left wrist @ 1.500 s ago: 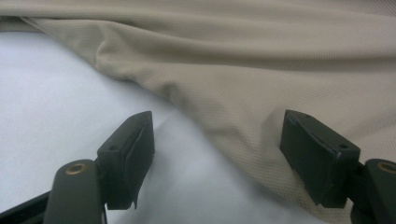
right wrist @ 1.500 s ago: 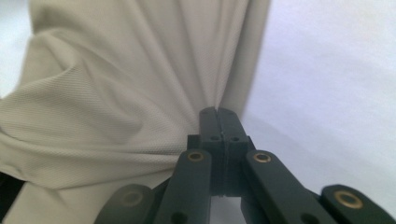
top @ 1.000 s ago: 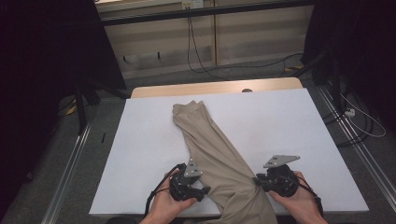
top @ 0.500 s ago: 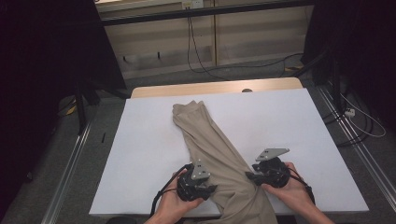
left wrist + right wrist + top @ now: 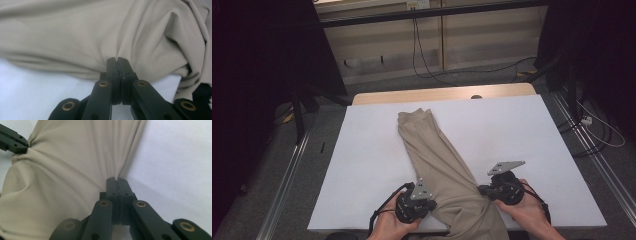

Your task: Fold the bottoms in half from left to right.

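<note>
A long beige garment (image 5: 437, 155) lies slantwise on the white table cover (image 5: 522, 130), from the far middle to the near edge. My left gripper (image 5: 432, 205) pinches its left edge near the front; in the left gripper view its jaws (image 5: 117, 60) are pressed together on a fold of the beige fabric (image 5: 75, 37). My right gripper (image 5: 482, 190) pinches the opposite edge, its jaws (image 5: 117, 180) closed on the fabric (image 5: 62, 175). Both pairs of jaws have just been closing on the cloth. The left gripper's jaw tip (image 5: 13, 141) shows at the fabric's far side in the right gripper view.
A wooden table edge (image 5: 442, 95) shows beyond the white cover. Metal rails (image 5: 287, 175) run along both sides on the floor, with cables (image 5: 597, 130) at the right. Dark curtains hang left and right. The cover has bare room on either side of the garment.
Both grippers moved inward to the garment's edges and their jaws closed on the fabric. The cloth between them has bunched slightly.
</note>
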Available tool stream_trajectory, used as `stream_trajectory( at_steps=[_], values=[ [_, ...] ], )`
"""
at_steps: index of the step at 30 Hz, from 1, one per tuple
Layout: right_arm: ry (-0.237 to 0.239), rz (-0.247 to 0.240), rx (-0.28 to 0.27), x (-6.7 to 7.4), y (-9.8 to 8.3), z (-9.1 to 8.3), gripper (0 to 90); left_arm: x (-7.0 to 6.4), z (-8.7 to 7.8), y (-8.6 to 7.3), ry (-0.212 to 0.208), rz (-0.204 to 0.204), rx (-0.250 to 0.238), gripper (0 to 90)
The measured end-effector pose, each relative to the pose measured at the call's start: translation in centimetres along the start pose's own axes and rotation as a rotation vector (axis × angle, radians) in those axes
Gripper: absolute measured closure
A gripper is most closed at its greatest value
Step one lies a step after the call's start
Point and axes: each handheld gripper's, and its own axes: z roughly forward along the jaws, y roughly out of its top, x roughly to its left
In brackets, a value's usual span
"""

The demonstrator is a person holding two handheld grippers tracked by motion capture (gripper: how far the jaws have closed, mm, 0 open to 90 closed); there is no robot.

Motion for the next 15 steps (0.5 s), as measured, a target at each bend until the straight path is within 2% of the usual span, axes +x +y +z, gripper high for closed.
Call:
stream_trajectory(
  at_steps=[5, 10, 15],
  values=[
    [0.017, 0.033, 0.010, 0.6, -1.9, -1.4, 90.0, -0.3, -1.1, -1.3, -0.060, -0.016, 0.004, 89.2],
    [0.041, 0.053, 0.009, 2.6, -4.0, -3.1, 90.0, -1.7, -1.5, -1.8, -0.094, -0.002, 0.013, 89.1],
    [0.070, 0.047, 0.026, 4.7, -6.0, -4.1, 90.0, -2.2, -2.1, -2.4, -0.126, -0.001, 0.017, 88.9]
  ],
)
